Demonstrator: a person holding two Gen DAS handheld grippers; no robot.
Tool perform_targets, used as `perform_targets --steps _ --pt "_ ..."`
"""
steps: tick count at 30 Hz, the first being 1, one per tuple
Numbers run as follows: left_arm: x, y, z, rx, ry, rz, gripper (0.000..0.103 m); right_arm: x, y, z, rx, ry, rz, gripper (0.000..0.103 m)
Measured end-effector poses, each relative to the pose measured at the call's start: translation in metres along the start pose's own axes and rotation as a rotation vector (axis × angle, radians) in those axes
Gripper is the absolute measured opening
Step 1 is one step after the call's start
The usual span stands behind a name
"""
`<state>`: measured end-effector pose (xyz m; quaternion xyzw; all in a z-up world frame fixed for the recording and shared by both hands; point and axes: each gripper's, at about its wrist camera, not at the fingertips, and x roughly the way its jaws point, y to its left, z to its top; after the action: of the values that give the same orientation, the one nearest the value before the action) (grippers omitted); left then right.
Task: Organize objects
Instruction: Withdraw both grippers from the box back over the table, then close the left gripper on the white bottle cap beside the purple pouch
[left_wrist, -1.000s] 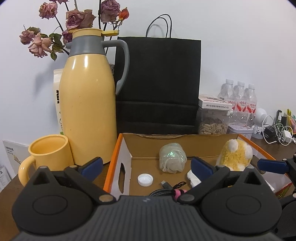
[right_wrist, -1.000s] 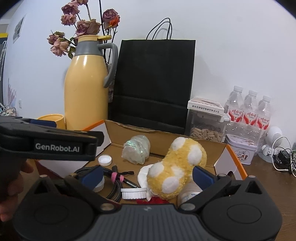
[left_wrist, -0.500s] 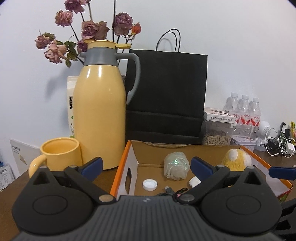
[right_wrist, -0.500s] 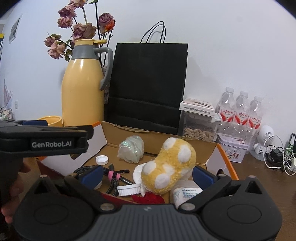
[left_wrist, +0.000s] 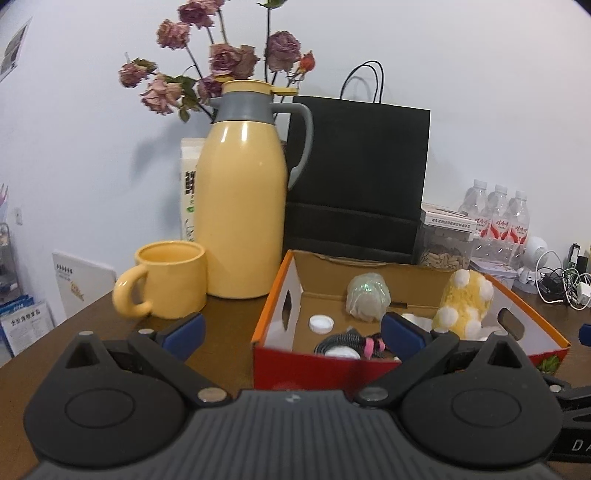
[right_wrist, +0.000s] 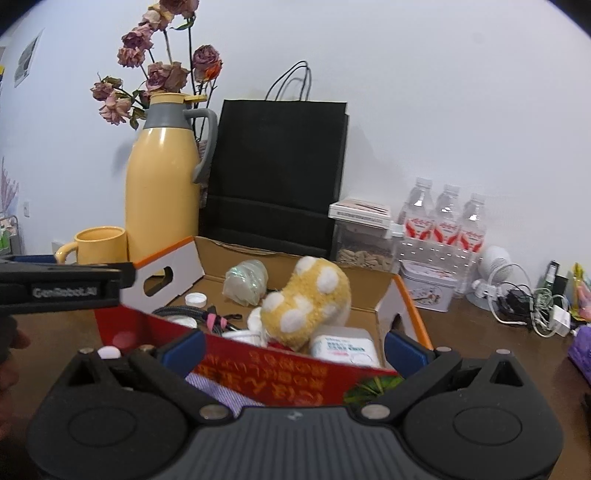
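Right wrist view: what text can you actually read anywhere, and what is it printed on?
"GenRobot.AI": white letters, somewhat blurred, on the black body of the left gripper.
Yellow characters on the red front wall of the cardboard box: too blurred to read.
Print on the white wipes packet, the red bottle labels and the white-lidded clear container: too small.

Pale-yellow thermos (left_wrist: 242, 206) with grey collar; matching yellow mug (left_wrist: 170, 278). Matte black paper bag (left_wrist: 356, 177). Cardboard box (right_wrist: 258, 365): red front with yellow lettering, orange rim, white side walls, brown interior. Yellow plush toy (right_wrist: 306, 297) with white spots. Faded pink dried roses (left_wrist: 221, 61). Dark brown table (left_wrist: 225, 314). Blue finger pads (left_wrist: 183, 330).
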<state>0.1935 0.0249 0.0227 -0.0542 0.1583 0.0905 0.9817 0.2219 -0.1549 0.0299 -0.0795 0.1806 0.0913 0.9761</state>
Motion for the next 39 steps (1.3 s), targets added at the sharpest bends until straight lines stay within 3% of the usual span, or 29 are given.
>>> perform_targets --steps 8,19,26,39 --pt "-0.037 0.004 -0.001 -0.036 0.037 -0.013 0.103 -0.035 -0.014 -0.015 -0.007 -0.015 0.0 0.103" --pt "-0.066 0.003 -0.022 -0.016 0.159 0.019 0.103 -0.062 -0.042 -0.045 -0.017 0.009 0.003 0.103" --pt "-0.071 -0.006 -0.044 -0.004 0.283 0.003 0.103 -0.066 -0.056 -0.058 -0.018 0.036 0.008 0.103" --pt "-0.071 -0.007 -0.073 0.042 0.387 0.04 0.103 -0.066 -0.065 -0.074 -0.026 0.094 -0.005 0.103"
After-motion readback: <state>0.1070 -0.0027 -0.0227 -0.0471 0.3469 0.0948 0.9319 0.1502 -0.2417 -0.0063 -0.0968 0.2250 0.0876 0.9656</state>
